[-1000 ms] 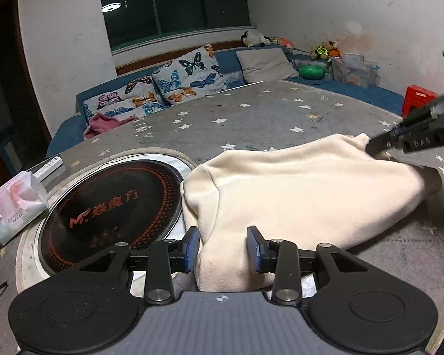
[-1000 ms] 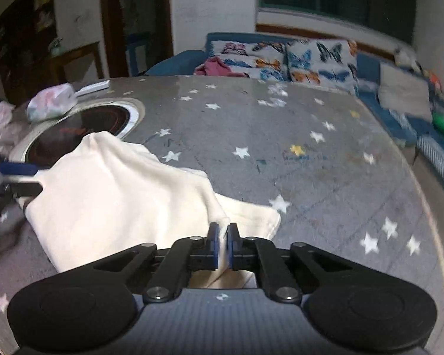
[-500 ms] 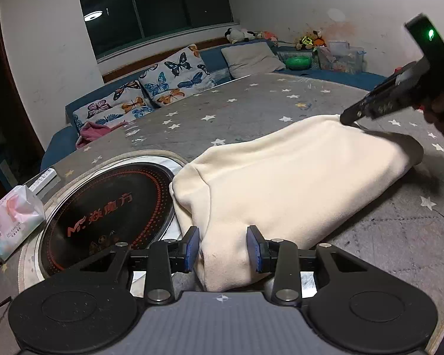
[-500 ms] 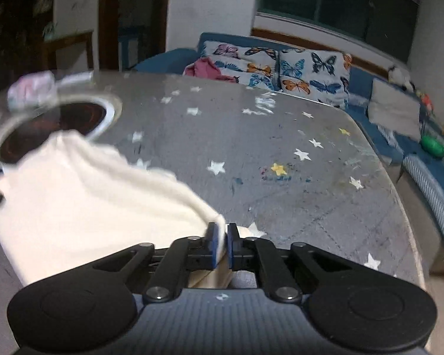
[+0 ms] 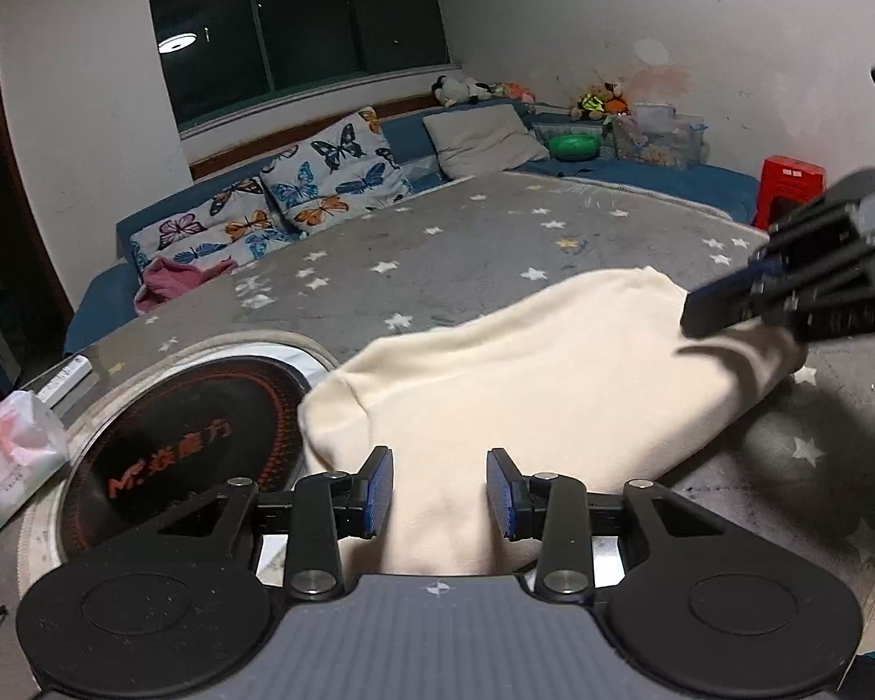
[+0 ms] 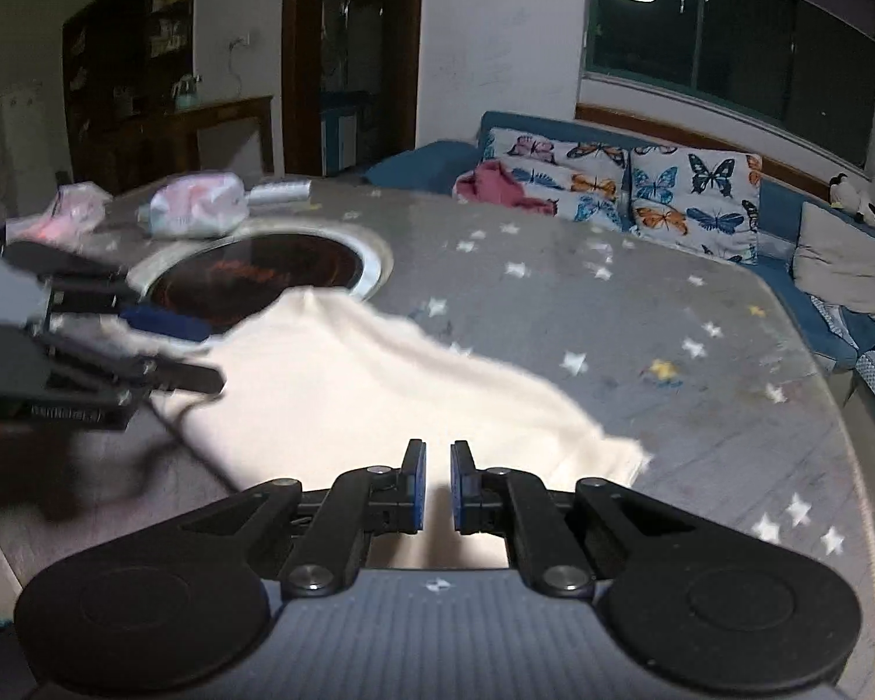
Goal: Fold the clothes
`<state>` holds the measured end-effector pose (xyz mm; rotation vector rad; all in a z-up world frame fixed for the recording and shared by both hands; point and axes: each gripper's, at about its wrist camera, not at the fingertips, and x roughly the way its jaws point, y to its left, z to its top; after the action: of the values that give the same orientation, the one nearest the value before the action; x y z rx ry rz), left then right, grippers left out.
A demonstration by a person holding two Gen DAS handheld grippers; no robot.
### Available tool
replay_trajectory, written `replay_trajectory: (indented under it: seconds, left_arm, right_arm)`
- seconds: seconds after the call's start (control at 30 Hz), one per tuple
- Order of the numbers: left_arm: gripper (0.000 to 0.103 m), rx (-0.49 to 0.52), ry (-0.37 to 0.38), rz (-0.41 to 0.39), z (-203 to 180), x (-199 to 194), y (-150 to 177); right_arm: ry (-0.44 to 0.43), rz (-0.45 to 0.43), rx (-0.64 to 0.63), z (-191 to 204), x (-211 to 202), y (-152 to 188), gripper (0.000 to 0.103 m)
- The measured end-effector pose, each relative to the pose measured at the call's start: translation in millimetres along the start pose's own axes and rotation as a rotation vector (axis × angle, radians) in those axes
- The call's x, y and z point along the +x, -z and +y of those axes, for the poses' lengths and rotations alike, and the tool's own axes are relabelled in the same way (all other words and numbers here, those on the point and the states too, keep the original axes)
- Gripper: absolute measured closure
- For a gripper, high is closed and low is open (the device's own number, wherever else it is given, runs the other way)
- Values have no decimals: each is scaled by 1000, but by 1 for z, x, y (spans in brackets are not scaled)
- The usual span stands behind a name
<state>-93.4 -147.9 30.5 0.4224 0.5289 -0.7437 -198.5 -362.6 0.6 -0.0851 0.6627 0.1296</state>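
- Your star-patterned counter (image 5: 466, 251) carries the cream garment (image 5: 525, 385).
- Your left gripper (image 5: 439, 490) straddles its near edge, pads apart.
- Your right gripper (image 6: 431, 481) pinches its other end.

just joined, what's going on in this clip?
A person with a handheld gripper in each hand is folding a cream garment on a star-patterned grey table. The right gripper is pinched nearly shut on one end of the cloth. The left gripper stands partly open with the other end between its fingers; whether it grips is unclear. The garment lies bunched, partly over a round black cooktop set in the table. No neat fold yet.
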Motion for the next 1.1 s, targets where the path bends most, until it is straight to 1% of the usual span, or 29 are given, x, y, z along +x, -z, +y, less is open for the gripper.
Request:
replay_trajectory:
  seconds: [0.1,0.17,0.27,0.43,0.63,0.77,0.83,0.9,1.0,1.1]
  left_arm:
    - [65,-8,9,24,-1,6,5]
    - [65,-17,18,28,-1,6,8]
    - [65,-34,27,34,-1,7,9]
    - [65,-67,56,44,0,3,14]
    - [65,-117,100,53,-4,-9,18]
    - [64,-140,134,56,-14,-20,24]
    - [63,-136,150,53,-23,-27,28]
    - [62,-104,152,48,-31,-33,29]
    - [61,-58,143,38,-39,-39,24]
    - [61,-55,160,13,-41,-42,14]
  right_arm:
    - [5,38,41,-6,8,15,96]
    - [17,38,72,-12,9,26,96]
    - [-4,42,131,-22,6,30,96]
    - [10,43,76,-17,4,34,96]
    - [-1,65,59,-17,-7,39,96]
    - [1,86,38,-15,-17,45,96]
    - [2,97,23,-14,-25,49,96]
    - [0,104,26,-15,-32,51,96]
    - [-1,93,32,-14,-40,48,96]
    - [-19,55,19,-6,-47,42,96]
